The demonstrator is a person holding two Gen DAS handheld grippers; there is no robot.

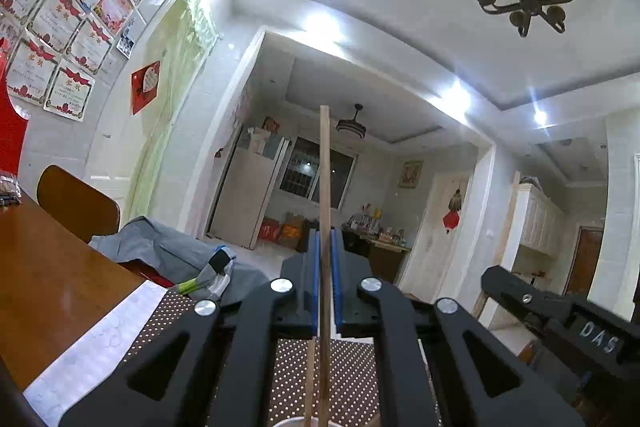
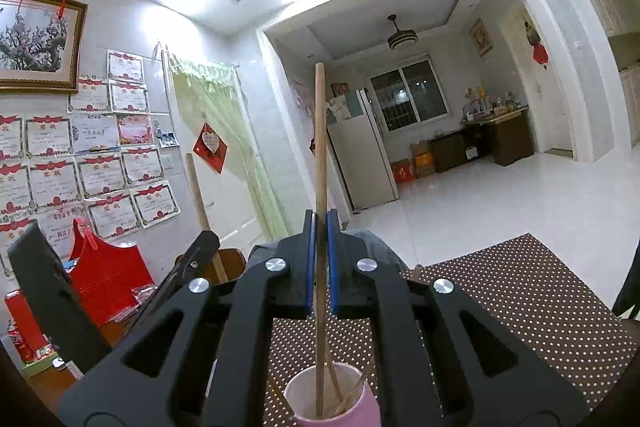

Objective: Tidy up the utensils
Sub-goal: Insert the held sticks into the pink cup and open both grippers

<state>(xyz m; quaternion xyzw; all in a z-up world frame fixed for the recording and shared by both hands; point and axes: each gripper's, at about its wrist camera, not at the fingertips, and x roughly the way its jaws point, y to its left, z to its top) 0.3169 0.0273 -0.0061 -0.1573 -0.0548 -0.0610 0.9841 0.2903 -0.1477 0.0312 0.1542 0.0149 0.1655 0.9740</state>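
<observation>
My left gripper (image 1: 325, 233) is shut on a wooden chopstick (image 1: 325, 167) that stands upright between its blue pads. The stick's lower end runs down to the white rim of a cup (image 1: 294, 423) at the frame's bottom edge, next to a second stick (image 1: 309, 379). My right gripper (image 2: 320, 217) is shut on another upright chopstick (image 2: 319, 131). Its lower end is inside the pink cup (image 2: 360, 411), which holds several more sticks. The cup stands on a brown dotted mat (image 2: 520, 307). In the right wrist view, the left gripper (image 2: 206, 241) and its chopstick (image 2: 196, 195) show at the left.
A wooden table (image 1: 48, 267) with a white paper sheet (image 1: 100, 339) lies to the left. A brown chair (image 1: 76, 203) and grey cloth (image 1: 168, 251) are behind it. A red box (image 2: 104, 275) and red cans (image 2: 20, 339) stand at the left. Open tiled floor (image 2: 460, 203) stretches beyond.
</observation>
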